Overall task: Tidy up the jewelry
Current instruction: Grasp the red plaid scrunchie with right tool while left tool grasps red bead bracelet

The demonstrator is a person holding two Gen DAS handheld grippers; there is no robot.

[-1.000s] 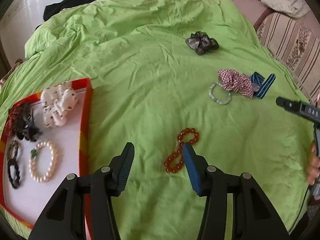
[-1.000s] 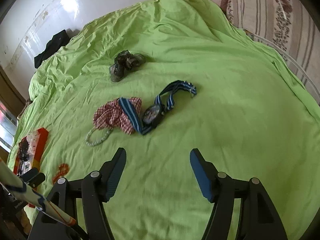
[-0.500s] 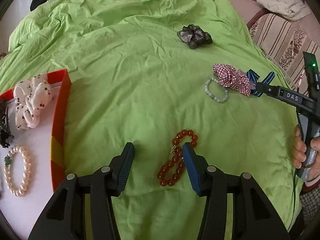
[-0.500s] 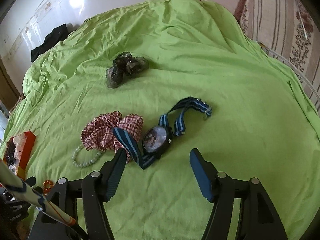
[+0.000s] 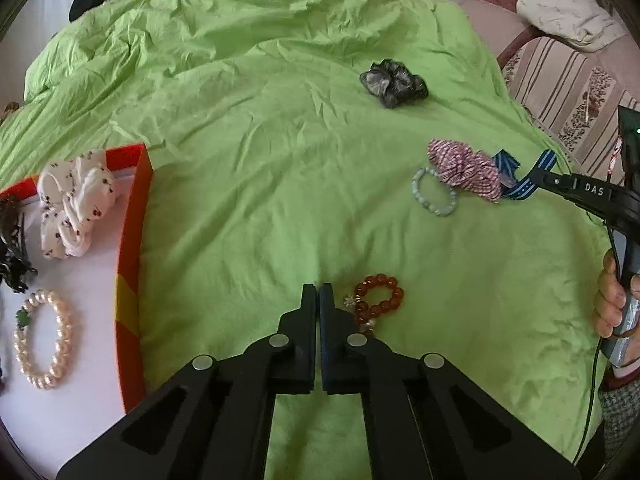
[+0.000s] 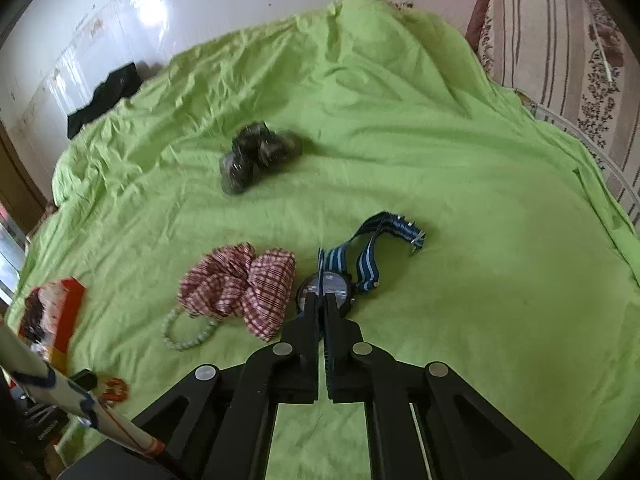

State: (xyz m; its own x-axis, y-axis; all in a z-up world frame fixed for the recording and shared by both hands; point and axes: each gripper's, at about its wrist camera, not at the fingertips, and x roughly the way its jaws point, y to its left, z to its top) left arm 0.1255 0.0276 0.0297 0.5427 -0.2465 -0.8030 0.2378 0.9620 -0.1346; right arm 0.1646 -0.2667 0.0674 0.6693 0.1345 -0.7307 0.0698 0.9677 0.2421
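My left gripper [image 5: 319, 292] hovers low over the green sheet, its jaws closing until they meet with nothing seen between them. The red bead bracelet [image 5: 380, 298] lies just right of its right finger, partly hidden behind it. My right gripper [image 6: 320, 300] is closing on the blue striped watch [image 6: 340, 286]. The strap runs edge-on between its jaws and the dial sits right at the fingertips. In the left wrist view a red-rimmed tray [image 5: 132, 240] at left holds a pearl bracelet [image 5: 44, 340], a white scrunchie [image 5: 76, 204] and dark hair pieces.
A plaid scrunchie [image 6: 240, 288] over a pale green bead bracelet [image 6: 186, 334] lies just left of the watch. A dark scrunchie [image 6: 256, 156] sits farther back. A striped sofa [image 5: 568, 92] borders the bed's right side. A hand [image 5: 612, 300] holds the right gripper's handle.
Both grippers went from open to shut. The right one moved forward onto the watch and closed over its strap. The left one closed beside the red bracelet.
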